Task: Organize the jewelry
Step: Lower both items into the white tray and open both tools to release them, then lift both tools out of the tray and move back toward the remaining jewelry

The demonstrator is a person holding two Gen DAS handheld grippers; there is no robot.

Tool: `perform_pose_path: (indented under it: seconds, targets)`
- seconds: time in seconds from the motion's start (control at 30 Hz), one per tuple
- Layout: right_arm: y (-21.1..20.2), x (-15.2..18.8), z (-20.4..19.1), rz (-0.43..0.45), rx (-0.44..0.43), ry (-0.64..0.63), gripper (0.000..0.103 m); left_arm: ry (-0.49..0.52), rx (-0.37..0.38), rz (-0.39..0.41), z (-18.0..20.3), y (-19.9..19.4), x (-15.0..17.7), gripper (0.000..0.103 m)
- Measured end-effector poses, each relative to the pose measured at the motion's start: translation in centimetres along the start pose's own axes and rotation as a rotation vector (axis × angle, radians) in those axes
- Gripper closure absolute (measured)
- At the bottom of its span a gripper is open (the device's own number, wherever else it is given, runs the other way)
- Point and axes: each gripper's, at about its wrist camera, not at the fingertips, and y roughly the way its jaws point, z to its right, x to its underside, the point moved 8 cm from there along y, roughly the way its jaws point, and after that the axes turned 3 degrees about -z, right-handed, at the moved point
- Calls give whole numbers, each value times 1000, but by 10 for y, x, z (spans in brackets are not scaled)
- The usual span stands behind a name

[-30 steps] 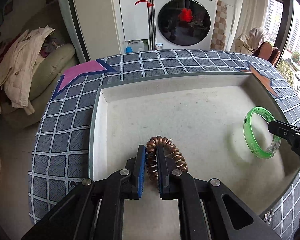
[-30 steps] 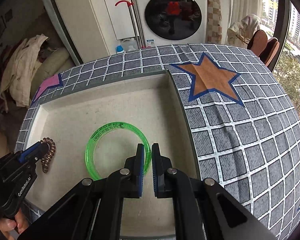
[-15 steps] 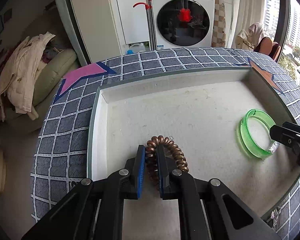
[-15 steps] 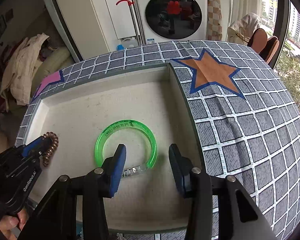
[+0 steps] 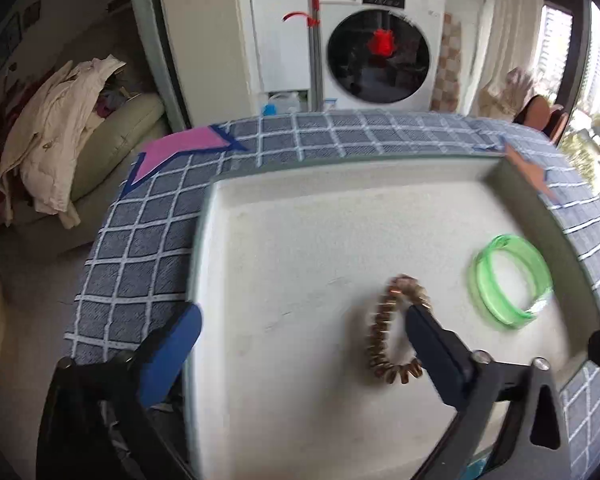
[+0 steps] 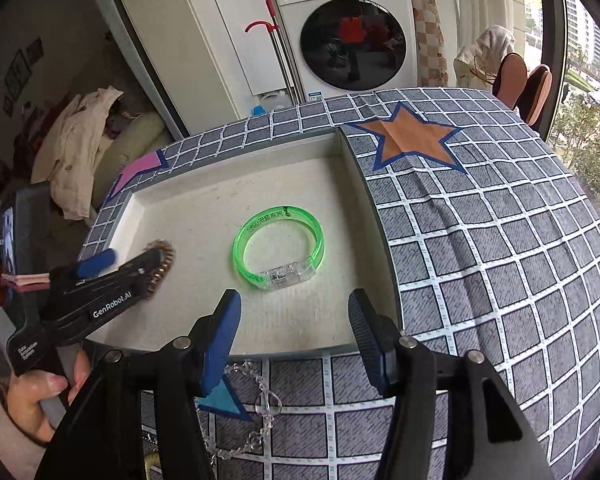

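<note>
A copper coil bracelet [image 5: 384, 340] lies in the shallow white tray [image 5: 204, 240], blurred, close against the inner side of the right finger of my left gripper [image 5: 300, 336]. That gripper's jaws are opening wide and neither pad presses on the coil. A clear green bangle [image 6: 278, 248] lies flat in the tray [image 6: 354, 168], just ahead of my right gripper [image 6: 294, 304]. Its jaws are opening too, with nothing between them. The right wrist view also shows the left gripper [image 6: 128, 256] over the coil bracelet [image 6: 162, 264]; the green bangle [image 5: 508, 280] shows in the left wrist view.
The tray sits on a grey checked cloth with an orange star [image 6: 412, 140] and a pink star [image 5: 176, 152]. A clear bead chain [image 6: 256, 396] lies on the cloth in front of the tray. A hand [image 6: 32, 400] holds the left gripper. A washing machine [image 6: 352, 40] stands behind.
The left jaws swung wide apart and let go of the copper bracelet. The right jaws let go of the green bangle, opened further and drew back toward the tray's front edge.
</note>
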Motion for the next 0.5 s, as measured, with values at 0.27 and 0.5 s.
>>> perform_pose_path:
  seconds: [0.27,0.5]
  targets:
    - [-15,19,-5,3,-35,-2,22,38,-32,41,1,-25,1,0]
    - [-28,46,-8,13,-65,-14,15,38,6,48,-12,-62,35,0]
